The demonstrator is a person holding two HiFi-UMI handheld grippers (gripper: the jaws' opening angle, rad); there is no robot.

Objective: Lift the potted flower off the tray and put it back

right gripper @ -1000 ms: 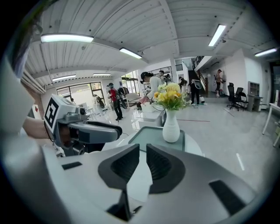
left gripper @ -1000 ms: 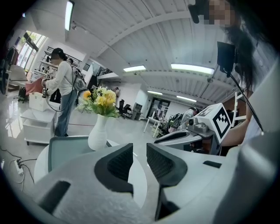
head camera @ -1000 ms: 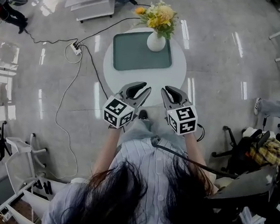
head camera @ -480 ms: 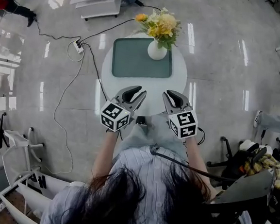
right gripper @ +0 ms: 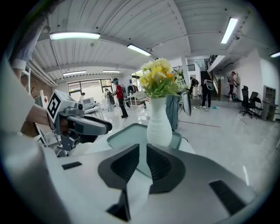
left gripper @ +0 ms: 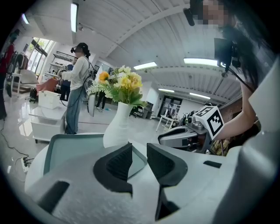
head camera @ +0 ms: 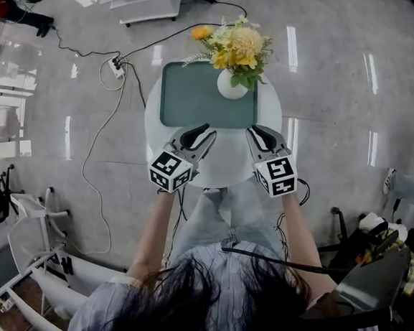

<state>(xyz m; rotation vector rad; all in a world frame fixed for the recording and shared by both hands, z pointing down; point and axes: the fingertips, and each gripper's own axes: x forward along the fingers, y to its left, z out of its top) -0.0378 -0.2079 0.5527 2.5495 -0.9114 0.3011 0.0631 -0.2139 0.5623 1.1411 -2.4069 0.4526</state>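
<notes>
The potted flower is a white vase [head camera: 232, 88] of yellow and white blooms, standing at the far right corner of the grey-green tray [head camera: 191, 98] on a round white table [head camera: 225, 166]. My left gripper [head camera: 204, 133] and right gripper [head camera: 256, 132] hover side by side over the table's near part, just short of the tray. Both are shut with nothing between the jaws. In the left gripper view the vase [left gripper: 117, 125] rises ahead on the tray [left gripper: 65, 148], beyond my left gripper [left gripper: 139, 153]. In the right gripper view the vase [right gripper: 159, 124] stands straight ahead of my right gripper [right gripper: 142, 158].
A power strip [head camera: 115, 67] with cables lies on the glossy floor left of the table. A white cart [head camera: 146, 1] stands beyond it. A person [left gripper: 78, 87] stands in the background. Chairs and gear crowd the right side [head camera: 374, 233].
Both grippers have moved forward and lower, from in front of the table's near rim to over it, closer to the tray. The vase has stayed in place.
</notes>
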